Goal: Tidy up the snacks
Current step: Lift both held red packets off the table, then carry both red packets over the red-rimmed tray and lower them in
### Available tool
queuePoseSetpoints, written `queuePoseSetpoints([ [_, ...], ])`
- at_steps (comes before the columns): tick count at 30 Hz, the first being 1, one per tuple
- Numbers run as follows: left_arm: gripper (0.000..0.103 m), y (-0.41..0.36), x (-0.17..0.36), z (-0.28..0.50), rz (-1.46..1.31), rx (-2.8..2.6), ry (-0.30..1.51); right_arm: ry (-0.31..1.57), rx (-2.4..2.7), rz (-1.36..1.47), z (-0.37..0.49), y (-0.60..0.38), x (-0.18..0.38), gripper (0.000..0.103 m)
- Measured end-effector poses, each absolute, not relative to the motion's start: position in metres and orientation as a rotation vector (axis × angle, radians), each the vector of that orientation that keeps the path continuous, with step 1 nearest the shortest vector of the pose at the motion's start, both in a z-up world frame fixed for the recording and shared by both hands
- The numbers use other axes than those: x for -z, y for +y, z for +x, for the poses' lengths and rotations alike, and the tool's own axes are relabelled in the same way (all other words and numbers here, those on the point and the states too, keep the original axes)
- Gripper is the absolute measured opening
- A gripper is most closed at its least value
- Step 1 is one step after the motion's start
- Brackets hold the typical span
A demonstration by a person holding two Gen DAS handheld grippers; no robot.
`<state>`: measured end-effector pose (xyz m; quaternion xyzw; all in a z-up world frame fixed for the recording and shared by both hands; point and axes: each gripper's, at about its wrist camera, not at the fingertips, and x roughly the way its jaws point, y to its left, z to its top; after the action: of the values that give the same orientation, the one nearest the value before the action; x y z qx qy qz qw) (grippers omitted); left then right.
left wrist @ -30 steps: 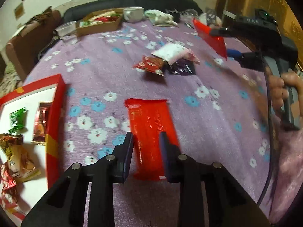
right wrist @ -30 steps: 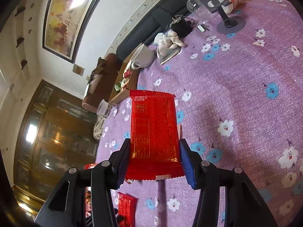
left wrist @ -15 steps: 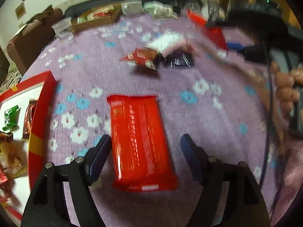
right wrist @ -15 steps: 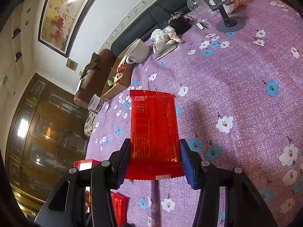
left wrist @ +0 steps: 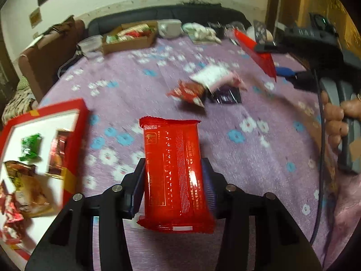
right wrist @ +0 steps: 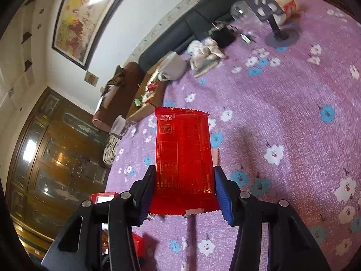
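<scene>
My left gripper [left wrist: 173,185] is closing on a red snack packet [left wrist: 174,171]; my right gripper [right wrist: 183,192] pinches another red packet [right wrist: 183,155]. I'd grip squarely, then carry toward the red tray [left wrist: 76,135] at nine o'clock.

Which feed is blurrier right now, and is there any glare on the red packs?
Left wrist view: tablecloth and red box smeared by motion, held red pack sharp, glare streaks low on it. Right wrist view: mostly sharp, its red pack evenly lit, window glare on the painting.
</scene>
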<state>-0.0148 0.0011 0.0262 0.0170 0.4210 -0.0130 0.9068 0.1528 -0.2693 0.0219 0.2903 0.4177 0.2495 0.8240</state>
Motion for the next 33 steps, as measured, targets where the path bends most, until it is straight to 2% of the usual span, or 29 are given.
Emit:
queuePoseSetpoints([
  [12,0.045,0.047,-0.081,-0.057,0.075,-0.132,0.636,0.811,-0.562,0.553,0.142,-0.254,-0.034,0.051],
  [22,0.045,0.108,-0.098,-0.092,-0.014,-0.193,0.585,0.796,-0.539,0.425,0.117,-0.224,-0.041,0.051],
  [33,0.045,0.148,-0.092,-0.115,-0.104,-0.201,0.567,0.768,-0.742,0.389,0.033,-0.134,-0.07,0.05],
])
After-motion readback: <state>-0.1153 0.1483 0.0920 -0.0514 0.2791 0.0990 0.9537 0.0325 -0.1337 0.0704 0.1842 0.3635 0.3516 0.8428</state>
